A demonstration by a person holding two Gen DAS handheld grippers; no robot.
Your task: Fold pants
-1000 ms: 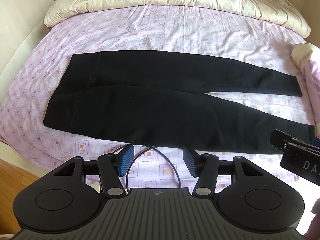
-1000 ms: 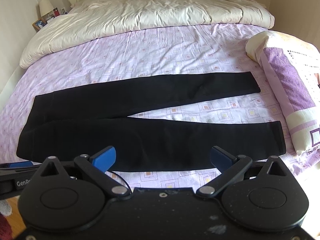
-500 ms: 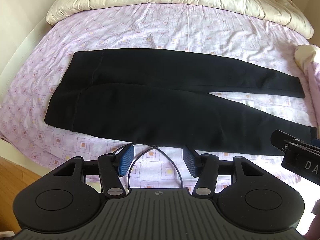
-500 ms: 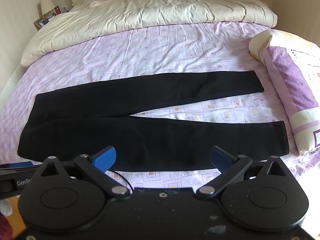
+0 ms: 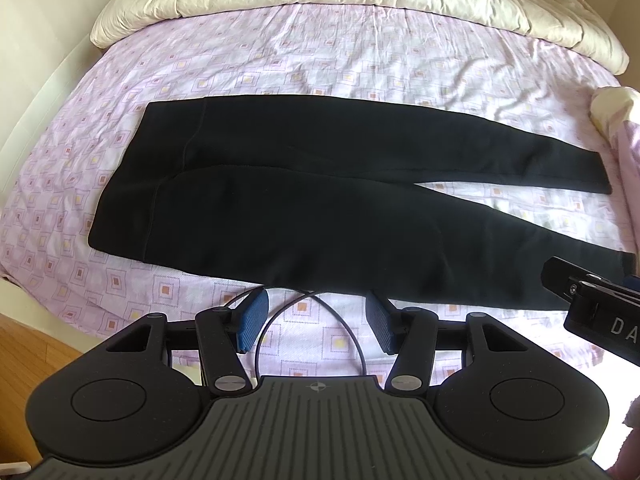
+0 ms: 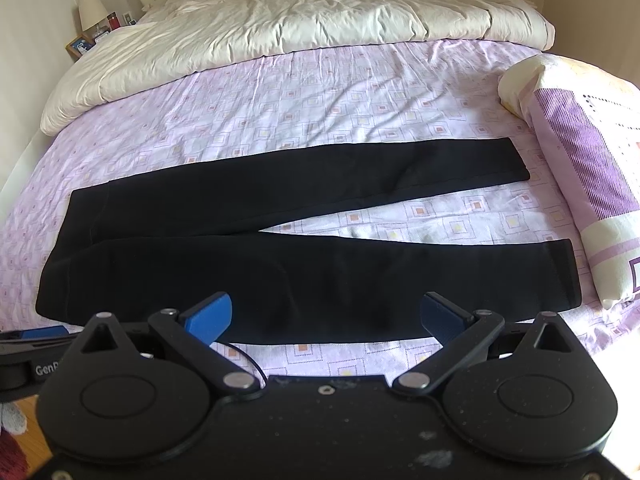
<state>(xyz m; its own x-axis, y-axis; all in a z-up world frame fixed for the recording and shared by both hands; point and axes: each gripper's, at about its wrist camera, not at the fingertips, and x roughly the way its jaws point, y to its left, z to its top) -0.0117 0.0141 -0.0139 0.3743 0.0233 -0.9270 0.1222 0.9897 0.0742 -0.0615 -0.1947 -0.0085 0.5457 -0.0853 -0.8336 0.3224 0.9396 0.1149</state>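
A bed (image 5: 328, 56) is seen filling most of both views, covered by a lilac sheet (image 6: 320, 92) printed with small squares. A cream duvet (image 6: 304, 24) is heaped across the top of the frame in both views. A rolled bundle of cream and purple bedding (image 6: 580, 160) is laid along the right edge of the right wrist view; only its end is caught at the right edge of the left wrist view.

The black pants (image 5: 320, 200) are spread flat on the sheet across the middle of the frame, with the waistband (image 5: 132, 184) at the left and the two legs run out to the right. The legs are parted in a narrow V, so that a strip of sheet is shown between them toward the cuffs. The pants are not yet folded. No container is seen on the bed.

The left gripper (image 5: 314, 322) is held at the bottom centre of its view, just short of the near edge of the pants. Its blue fingers (image 5: 252, 322) are parted, with nothing between them but a thin black cable (image 5: 312, 308) and sheet. The right gripper (image 6: 326, 318) is held at the bottom of its view, over the near leg; its fingers (image 6: 210, 316) are spread wide and nothing is gripped.

A lamp (image 6: 92, 10) and framed pictures are made out at the upper left of the right wrist view.
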